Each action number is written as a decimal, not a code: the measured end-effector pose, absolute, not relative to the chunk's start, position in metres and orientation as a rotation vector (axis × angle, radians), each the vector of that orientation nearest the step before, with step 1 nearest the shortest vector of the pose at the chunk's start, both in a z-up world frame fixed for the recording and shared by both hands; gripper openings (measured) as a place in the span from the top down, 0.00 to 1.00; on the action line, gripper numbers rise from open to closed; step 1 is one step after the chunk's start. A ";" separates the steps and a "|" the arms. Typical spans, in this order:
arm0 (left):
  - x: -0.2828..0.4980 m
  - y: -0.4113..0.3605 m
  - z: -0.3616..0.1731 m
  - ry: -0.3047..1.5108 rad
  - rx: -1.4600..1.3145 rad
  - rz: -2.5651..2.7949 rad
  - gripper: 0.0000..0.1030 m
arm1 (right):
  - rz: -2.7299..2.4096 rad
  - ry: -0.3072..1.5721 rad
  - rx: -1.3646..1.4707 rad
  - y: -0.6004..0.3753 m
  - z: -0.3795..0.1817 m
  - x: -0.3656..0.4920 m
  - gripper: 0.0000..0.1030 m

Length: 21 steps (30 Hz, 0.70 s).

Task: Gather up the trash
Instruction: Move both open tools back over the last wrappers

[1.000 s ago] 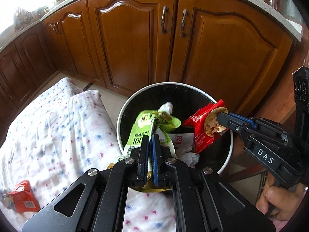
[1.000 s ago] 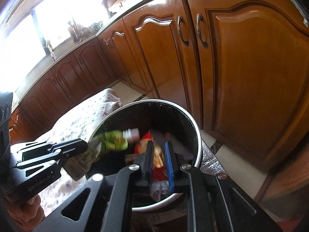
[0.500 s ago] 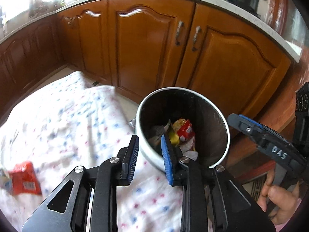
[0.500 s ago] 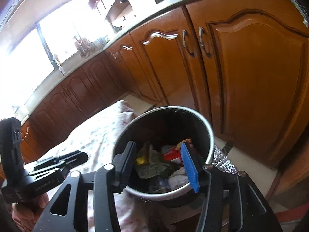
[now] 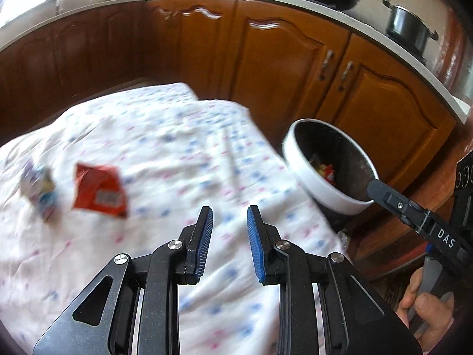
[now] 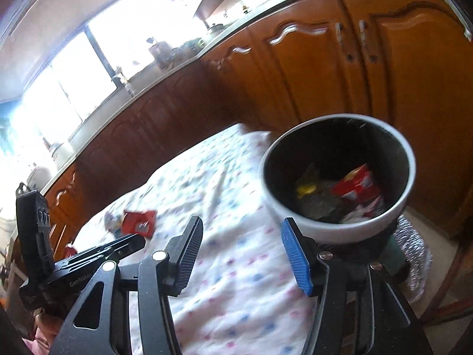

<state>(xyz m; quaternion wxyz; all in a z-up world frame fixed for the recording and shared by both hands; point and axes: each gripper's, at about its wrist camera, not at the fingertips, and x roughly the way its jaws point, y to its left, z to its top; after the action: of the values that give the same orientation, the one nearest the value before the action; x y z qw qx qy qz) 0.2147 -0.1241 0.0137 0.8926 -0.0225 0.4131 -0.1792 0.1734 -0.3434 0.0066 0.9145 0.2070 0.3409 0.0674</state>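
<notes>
Left gripper: hanging over the floral cloth with its jaws released, a modest gap between the blue pads and only cloth showing through it.
Right gripper: jaws have just been opening and are standing wide apart, nothing between them; the right pad is sitting just in front of the bin's white wall.
Trash bin: standing upright at the cloth's edge, close to the wooden cabinet doors; it is holding the dropped trash, a red wrapper and yellow and grey-green scraps lying at the bottom.
Trash left out: a red packet is lying flat on the cloth, well to the left of the bin, and a small pale carton is lying just beside it, further left.
Person: a hand is gripping the right gripper's handle at the lower right of the left wrist view.
Focus: both views are blurring.
</notes>
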 end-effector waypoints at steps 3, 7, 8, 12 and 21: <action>0.208 -0.101 0.009 0.867 -0.069 -0.344 0.77 | 0.176 0.720 0.412 -0.324 0.003 0.173 0.44; 0.201 -0.071 0.003 0.877 -0.098 -0.300 0.77 | 0.231 0.744 0.375 -0.297 0.000 0.175 0.44; 0.199 -0.060 0.001 0.880 -0.112 -0.287 0.77 | 0.244 0.750 0.365 -0.290 -0.001 0.176 0.44; 0.192 -0.028 -0.002 0.886 -0.139 -0.240 0.77 | 0.276 0.764 0.344 -0.267 -0.001 0.179 0.44; 0.188 0.025 -0.003 0.876 -0.188 -0.161 0.77 | 0.350 0.789 0.287 -0.216 -0.005 0.194 0.44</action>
<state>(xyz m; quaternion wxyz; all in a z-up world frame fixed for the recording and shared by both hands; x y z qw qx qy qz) 0.1876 0.0249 -0.0031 0.8981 -0.0907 0.4233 -0.0776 0.1939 -0.2164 -0.0045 0.8983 0.1385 0.3811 0.1692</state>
